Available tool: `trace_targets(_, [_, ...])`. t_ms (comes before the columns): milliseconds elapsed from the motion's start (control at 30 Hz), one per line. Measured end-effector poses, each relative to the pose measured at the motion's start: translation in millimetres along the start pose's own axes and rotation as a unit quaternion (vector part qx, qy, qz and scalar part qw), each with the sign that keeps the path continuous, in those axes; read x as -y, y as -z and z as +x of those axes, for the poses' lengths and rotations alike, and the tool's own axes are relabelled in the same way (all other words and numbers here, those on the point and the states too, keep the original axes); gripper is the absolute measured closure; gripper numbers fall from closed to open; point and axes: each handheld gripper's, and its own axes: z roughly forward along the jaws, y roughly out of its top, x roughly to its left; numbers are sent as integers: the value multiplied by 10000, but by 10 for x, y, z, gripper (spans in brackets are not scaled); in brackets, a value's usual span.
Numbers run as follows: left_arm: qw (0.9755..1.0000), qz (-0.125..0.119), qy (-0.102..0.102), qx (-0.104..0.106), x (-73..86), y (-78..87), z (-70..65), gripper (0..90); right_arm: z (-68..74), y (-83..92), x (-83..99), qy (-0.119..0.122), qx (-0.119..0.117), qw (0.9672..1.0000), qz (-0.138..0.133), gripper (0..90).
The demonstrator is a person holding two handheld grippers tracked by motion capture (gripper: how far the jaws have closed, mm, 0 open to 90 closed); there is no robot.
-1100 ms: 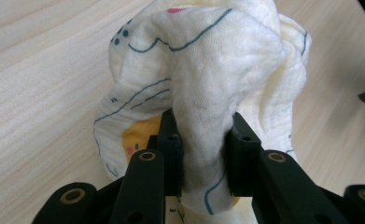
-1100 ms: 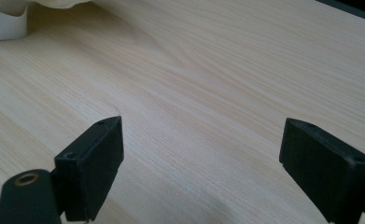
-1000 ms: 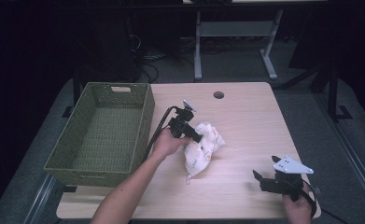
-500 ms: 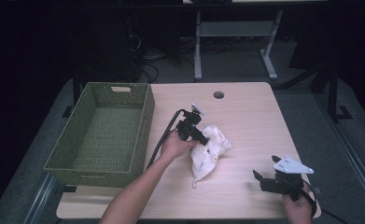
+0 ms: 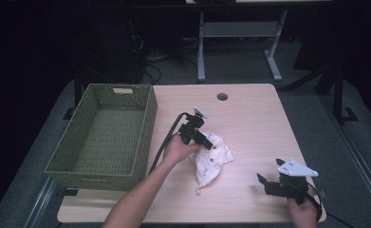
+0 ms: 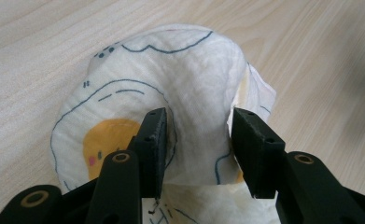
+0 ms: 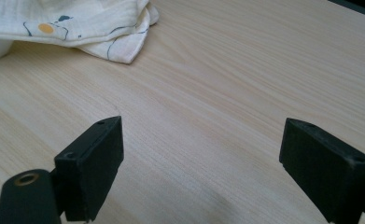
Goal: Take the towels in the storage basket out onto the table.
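Basket (image 5: pixel 102 137) sits empty at left, my left tool (image 6: pixel 196 135) has just been opening, its jaws loosely straddling a cloth (image 5: pixel 211 159) fold mid-tabletop (image 5: pixel 249 109); fold may snag and drag as I withdraw, right tool (image 7: pixel 201 163) idles wide.

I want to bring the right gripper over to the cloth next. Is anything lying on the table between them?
Nothing visible does. From the right gripper, whose jaws stand wide apart, bare table runs up to the cloth. The high view agrees: only wood lies between them. The left gripper already has cloth bulging between its jaws, which have just been opening.
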Motion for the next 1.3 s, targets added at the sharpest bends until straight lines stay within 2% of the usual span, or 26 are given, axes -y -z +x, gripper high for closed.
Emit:
trace_targets(333, [9997, -239, 43, 32, -3, 94, -19, 412, -12, -15, 11, -40, 17, 10000, 50, 132])
trace_targets(600, [9994, -337, -103, 53, 50, 229, -33, 374, -14, -34, 17, -91, 13, 9999, 67, 133])
trace_targets(733, [9991, -415, -85, 73, 81, 259, -17, 364, 6, -32, 17, -87, 6, 9999, 78, 132])
trace_targets(800, [9985, -529, -44, 100, 103, 276, -10, 363, 7, -36, 15, -72, 5, 9999, 82, 132])
trace_targets(933, [9981, -601, -86, 94, 138, 305, -20, 352, 13, -38, 11, -85, 4, 9999, 78, 132])
trace_targets(1133, [9981, -598, -61, 162, 164, 342, -10, 345, 20, -42, 12, -77, 13, 9999, 99, 132])
trace_targets(1300, [9979, -630, -89, 83, 192, 377, -20, 331, 19, -29, 10, -85, 17, 9999, 81, 132])
